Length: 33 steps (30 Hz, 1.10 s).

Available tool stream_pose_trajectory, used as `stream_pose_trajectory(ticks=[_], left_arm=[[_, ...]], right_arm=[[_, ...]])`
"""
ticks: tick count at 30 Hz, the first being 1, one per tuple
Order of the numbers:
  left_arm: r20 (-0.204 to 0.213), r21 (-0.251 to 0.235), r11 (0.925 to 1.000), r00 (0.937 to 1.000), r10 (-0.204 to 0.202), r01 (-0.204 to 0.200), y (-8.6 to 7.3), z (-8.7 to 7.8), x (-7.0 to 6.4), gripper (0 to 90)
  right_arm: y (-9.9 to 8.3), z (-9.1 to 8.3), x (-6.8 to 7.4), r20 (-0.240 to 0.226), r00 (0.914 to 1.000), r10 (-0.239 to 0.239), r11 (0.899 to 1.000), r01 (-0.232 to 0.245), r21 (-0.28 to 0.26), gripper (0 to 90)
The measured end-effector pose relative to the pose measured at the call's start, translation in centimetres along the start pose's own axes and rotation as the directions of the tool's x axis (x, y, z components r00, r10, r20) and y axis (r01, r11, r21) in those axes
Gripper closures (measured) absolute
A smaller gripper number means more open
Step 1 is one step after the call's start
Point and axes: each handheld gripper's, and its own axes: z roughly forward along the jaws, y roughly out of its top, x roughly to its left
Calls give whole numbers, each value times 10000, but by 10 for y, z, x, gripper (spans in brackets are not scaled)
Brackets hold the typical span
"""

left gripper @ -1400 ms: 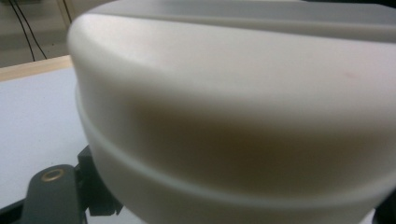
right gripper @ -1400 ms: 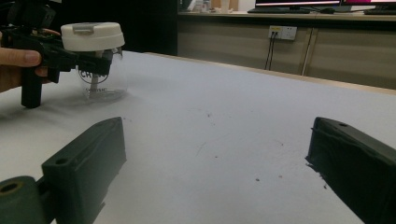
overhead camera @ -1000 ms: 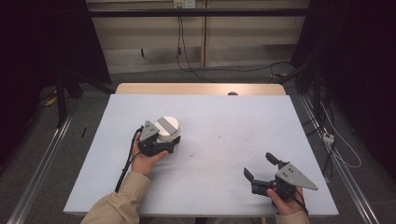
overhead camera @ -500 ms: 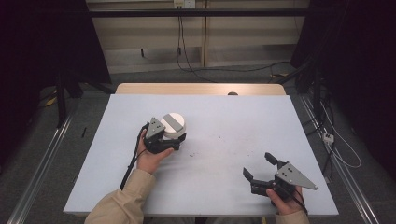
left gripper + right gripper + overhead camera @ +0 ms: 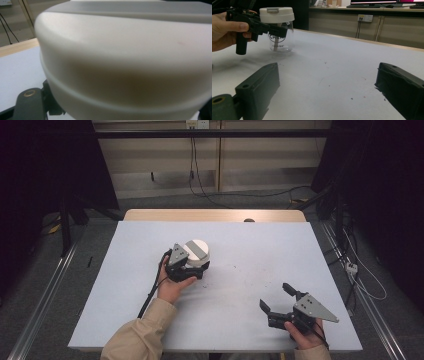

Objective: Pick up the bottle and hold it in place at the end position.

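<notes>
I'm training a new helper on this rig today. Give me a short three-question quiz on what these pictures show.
1. True or false: the right tongs hold the jar.
2. Which tongs are at the jar's white lid? A) left B) right C) both
3. Fill in: the jar's body is clear and stands on the ____.

Key:
1. False. The right tongs are open, on the table, apart from the jar.
2. A. The left tongs reach in just under the lid; whether they clamp it cannot be told.
3. Table.
</notes>
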Motion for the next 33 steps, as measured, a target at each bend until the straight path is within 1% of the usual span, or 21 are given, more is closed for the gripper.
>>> stream_pose_trajectory(ticks=[2,7,11,16,17,22,23,24,28,30,32,33], left_arm=[[28,-34,10000,10000,-69,69,1,3,-1,185],[76,-57,10000,10000,-39,40,6,9,-4,185],[134,-161,9998,9998,-118,120,9,14,-6,185],[95,-64,10000,10000,-29,29,7,19,-8,185],[100,-47,9999,9999,-106,107,7,21,-8,185],[124,24,10000,9999,-95,95,6,26,-10,185],[164,7,9999,9998,-122,122,6,27,-11,185],[168,-10,10000,9999,-32,32,7,28,-12,185],[232,-65,10000,9997,-49,50,10,31,-14,185],[249,-55,10000,9997,35,-34,10,34,-15,185],[76,112,9999,10000,22,-23,9,38,-16,185],[81,153,9999,10000,-25,24,8,39,-16,185]], right_arm=[[0,0,0,-7,10000,0,10000,0,-4,44],[0,1,-1,-6,10000,28,10000,-28,0,45],[0,1,-1,-6,10000,16,10000,-16,9,45],[0,1,0,-12,10000,53,10000,-53,-16,45],[0,1,0,-4,10000,47,10000,-47,-6,45],[0,1,0,-18,10000,19,10000,-19,-16,46],[0,1,0,-28,10000,17,10000,-17,-17,46],[0,2,0,-18,10000,19,10000,-19,-20,46],[0,2,-1,-27,10000,25,10000,-25,-16,46],[0,2,-1,-28,10000,33,10000,-33,-10,46],[0,2,-1,-60,10000,46,10000,-46,-21,46],[0,2,-1,-60,10000,46,10000,-46,-21,46]])
